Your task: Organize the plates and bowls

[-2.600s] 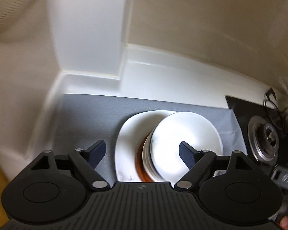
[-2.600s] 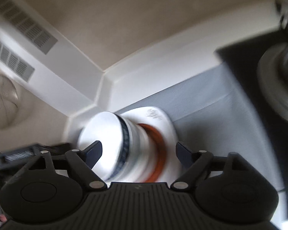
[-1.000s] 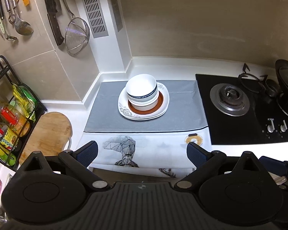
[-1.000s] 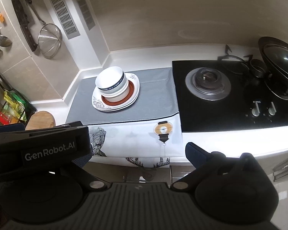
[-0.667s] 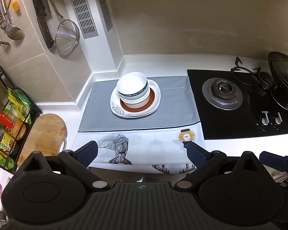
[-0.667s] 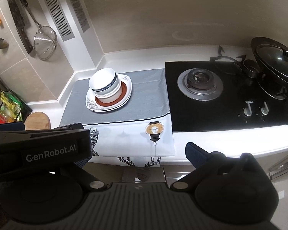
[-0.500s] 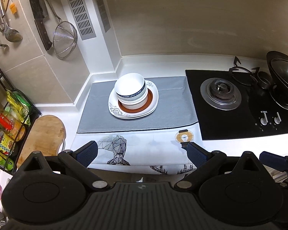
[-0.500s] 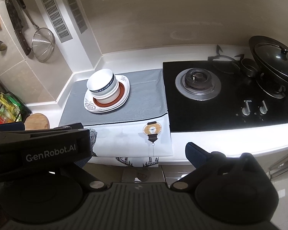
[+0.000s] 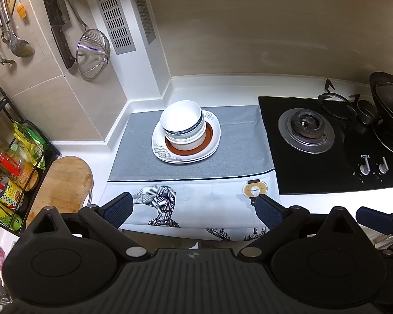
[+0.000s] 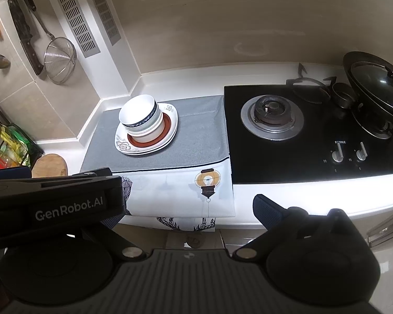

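Black two-finger left gripper (image 9: 194,206) held level, blue-padded fingers (image 9: 119,208) spread wide, gripping nothing. Black two-finger right gripper (image 10: 188,209) just beside it, likewise spread wide and empty.

You can read "GenRobot.AI" in white on the black body of the left tool (image 10: 55,204), seen from the right wrist. The glossy black glass gas hob (image 10: 314,157) has "FOTILE" printed just above its two knobs. Nothing else is legible.
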A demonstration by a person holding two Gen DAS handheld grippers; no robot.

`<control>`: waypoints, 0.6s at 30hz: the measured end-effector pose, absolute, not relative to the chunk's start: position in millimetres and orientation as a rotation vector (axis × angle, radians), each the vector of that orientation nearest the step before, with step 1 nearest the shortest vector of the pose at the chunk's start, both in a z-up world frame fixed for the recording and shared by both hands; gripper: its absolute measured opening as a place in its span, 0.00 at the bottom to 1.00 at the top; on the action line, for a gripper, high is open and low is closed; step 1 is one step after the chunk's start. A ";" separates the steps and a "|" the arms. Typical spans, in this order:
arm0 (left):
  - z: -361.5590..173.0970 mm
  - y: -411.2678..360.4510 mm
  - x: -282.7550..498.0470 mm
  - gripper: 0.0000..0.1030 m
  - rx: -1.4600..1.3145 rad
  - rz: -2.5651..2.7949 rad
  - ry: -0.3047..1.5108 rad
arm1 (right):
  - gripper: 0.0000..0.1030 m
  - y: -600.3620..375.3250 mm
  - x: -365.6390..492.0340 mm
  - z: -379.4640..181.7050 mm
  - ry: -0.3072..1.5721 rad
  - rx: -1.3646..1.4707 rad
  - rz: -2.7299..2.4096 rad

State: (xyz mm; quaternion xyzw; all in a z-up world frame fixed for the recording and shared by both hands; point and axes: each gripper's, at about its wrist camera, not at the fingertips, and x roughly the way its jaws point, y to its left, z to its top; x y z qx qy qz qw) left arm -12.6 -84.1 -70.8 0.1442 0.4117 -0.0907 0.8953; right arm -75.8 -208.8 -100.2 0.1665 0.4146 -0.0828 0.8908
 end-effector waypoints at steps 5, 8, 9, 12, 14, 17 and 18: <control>-71.1 -83.9 -9.8 0.97 0.294 -0.179 0.854 | 1.00 -209.6 -72.4 -100.7 0.863 0.340 -0.170; -70.9 -83.6 -7.5 0.97 0.294 -0.178 0.856 | 1.00 -210.1 -70.2 -100.4 0.866 0.338 -0.168; -70.7 -83.5 -7.0 0.97 0.292 -0.177 0.856 | 1.00 -209.4 -70.1 -100.2 0.866 0.336 -0.167; -70.6 -83.7 -6.7 0.97 0.289 -0.175 0.856 | 1.00 -208.9 -68.9 -99.7 0.866 0.333 -0.166; -70.7 -83.7 -6.7 0.97 0.289 -0.174 0.857 | 1.00 -209.2 -68.0 -99.6 0.866 0.333 -0.166; -70.8 -83.6 -5.0 0.97 0.290 -0.176 0.860 | 1.00 -210.0 -65.5 -99.7 0.870 0.335 -0.167; -70.9 -83.6 -4.0 0.97 0.290 -0.177 0.862 | 1.00 -209.8 -65.0 -99.9 0.871 0.334 -0.169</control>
